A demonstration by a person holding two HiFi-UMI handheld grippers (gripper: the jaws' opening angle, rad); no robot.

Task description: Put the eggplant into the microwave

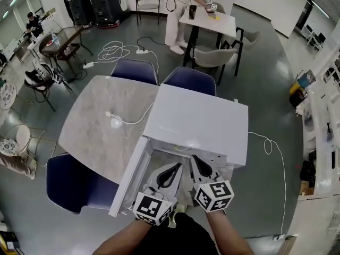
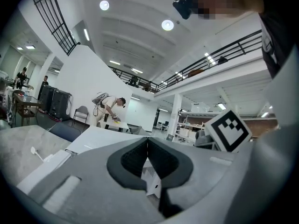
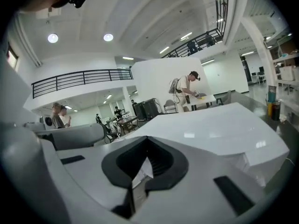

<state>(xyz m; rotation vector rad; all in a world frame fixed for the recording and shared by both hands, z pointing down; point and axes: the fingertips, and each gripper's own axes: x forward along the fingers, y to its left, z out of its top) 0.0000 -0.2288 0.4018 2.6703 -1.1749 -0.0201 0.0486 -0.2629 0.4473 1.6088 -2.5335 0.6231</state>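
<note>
The white microwave [image 1: 204, 124] stands on the table with its door [image 1: 130, 174] swung open to the left. Both grippers hang side by side just in front of its opening. My left gripper [image 1: 178, 166] has its jaws closed together with nothing between them, and its own view shows the tips [image 2: 147, 139] meeting over the microwave's top [image 2: 107, 136]. My right gripper [image 1: 194, 157] is shut and empty too, its tips [image 3: 147, 138] touching beside the white casing [image 3: 210, 125]. No eggplant shows in any view. The grippers hide most of the oven's inside.
The microwave sits at the right end of a grey marbled table [image 1: 101, 121], which carries a white cable with a round puck [image 1: 116, 122]. Blue chairs [image 1: 135, 69] [image 1: 190, 79] [image 1: 74, 182] ring the table. A cord [image 1: 268, 145] trails on the floor at right. A person [image 1: 180, 9] stands at a far table.
</note>
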